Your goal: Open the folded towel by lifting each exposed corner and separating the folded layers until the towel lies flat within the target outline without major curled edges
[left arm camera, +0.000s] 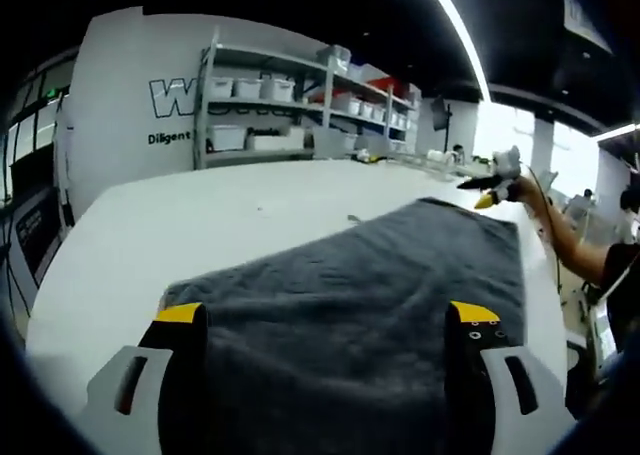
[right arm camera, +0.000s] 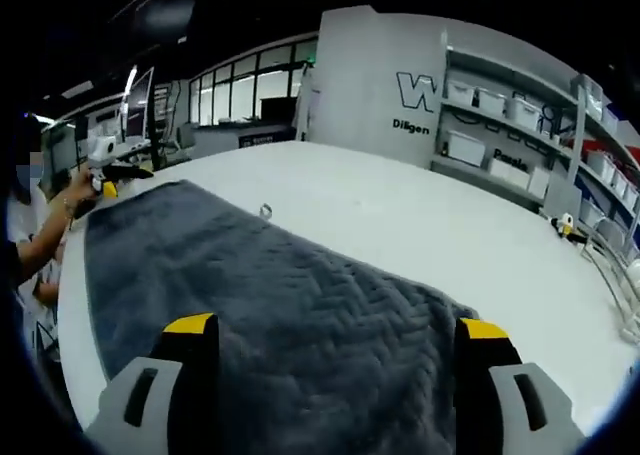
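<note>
A dark grey towel [left arm camera: 390, 295] lay spread on the white bench [left arm camera: 200, 235], its long axis running from the left claw [left arm camera: 328, 325] toward the right claw [left arm camera: 492, 187] at the far end. Both claws stood spread wide and empty, each above its own end of the towel, neither gripping cloth.

Both grippers look the same: the left gripper [left arm camera: 328, 325] has two chunky black jaws with bright yellow tips, bolted onto pale grey mounts that each have a dark slot, and the jaw on the view's right shows small screws just under its tip. The right gripper [right arm camera: 338, 340] matches it. The person's sleeve [left arm camera: 622, 265] is black.
</note>
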`<state>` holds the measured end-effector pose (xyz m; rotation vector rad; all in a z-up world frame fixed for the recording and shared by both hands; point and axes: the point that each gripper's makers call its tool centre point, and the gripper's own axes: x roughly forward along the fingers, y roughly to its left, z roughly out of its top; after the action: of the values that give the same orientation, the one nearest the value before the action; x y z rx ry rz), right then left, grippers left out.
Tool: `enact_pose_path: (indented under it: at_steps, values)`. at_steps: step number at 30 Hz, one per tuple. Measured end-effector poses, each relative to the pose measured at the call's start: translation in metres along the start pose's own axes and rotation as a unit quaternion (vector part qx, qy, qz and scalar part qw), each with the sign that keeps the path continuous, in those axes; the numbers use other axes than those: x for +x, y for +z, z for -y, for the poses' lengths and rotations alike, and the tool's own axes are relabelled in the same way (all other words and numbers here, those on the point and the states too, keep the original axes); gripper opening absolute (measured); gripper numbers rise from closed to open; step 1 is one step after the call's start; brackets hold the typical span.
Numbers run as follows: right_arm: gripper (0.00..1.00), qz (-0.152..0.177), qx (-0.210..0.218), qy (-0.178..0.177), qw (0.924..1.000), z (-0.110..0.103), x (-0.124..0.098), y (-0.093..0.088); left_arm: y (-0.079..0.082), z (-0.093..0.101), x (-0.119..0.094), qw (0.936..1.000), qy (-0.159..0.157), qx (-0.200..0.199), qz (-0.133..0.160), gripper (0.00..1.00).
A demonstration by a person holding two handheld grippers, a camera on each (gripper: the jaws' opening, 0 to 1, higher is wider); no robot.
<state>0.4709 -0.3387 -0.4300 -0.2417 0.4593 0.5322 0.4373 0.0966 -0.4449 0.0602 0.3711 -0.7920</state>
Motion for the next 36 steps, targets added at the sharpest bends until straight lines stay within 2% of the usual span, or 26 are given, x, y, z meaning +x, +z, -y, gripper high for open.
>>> enact_pose_path:
  at_steps: [7,11,16,19,23,26,32,36]
  values:
    - [0.93,0.023,-0.037,0.04,0.9983,-0.035,0.02,0.033,0.0,0.022,-0.014,0.9996,-0.019,0.019,-0.004,0.96]
    - [0.77,0.04,-0.031,0.071,0.9961,-0.058,0.04,0.048,0.002,0.032,-0.023,0.9996,-0.019,0.021,0.003,0.94]
    - [0.66,0.034,-0.042,0.067,0.9963,-0.067,0.067,0.061,0.003,0.038,-0.032,0.9994,-0.018,0.028,0.006,0.94]
    - [0.5,0.052,-0.038,0.093,0.9936,-0.081,0.08,0.072,0.001,0.038,-0.033,0.9993,-0.017,0.033,0.008,0.94]
    - [0.36,0.044,-0.037,0.096,0.9937,-0.089,0.115,0.075,-0.014,0.038,-0.033,0.9994,-0.021,0.026,-0.005,0.94]
    - [0.33,0.023,-0.038,0.114,0.9925,-0.101,0.139,0.073,-0.02,0.038,-0.035,0.9995,-0.021,0.022,-0.009,0.94]
    - [0.27,-0.006,-0.053,0.12,0.9913,-0.114,0.177,0.07,-0.024,0.04,-0.038,0.9995,-0.021,0.02,-0.013,0.94]
    - [0.2,-0.016,-0.057,0.125,0.9904,-0.12,0.19,0.065,-0.027,0.044,-0.039,0.9994,-0.026,0.021,-0.012,0.94]
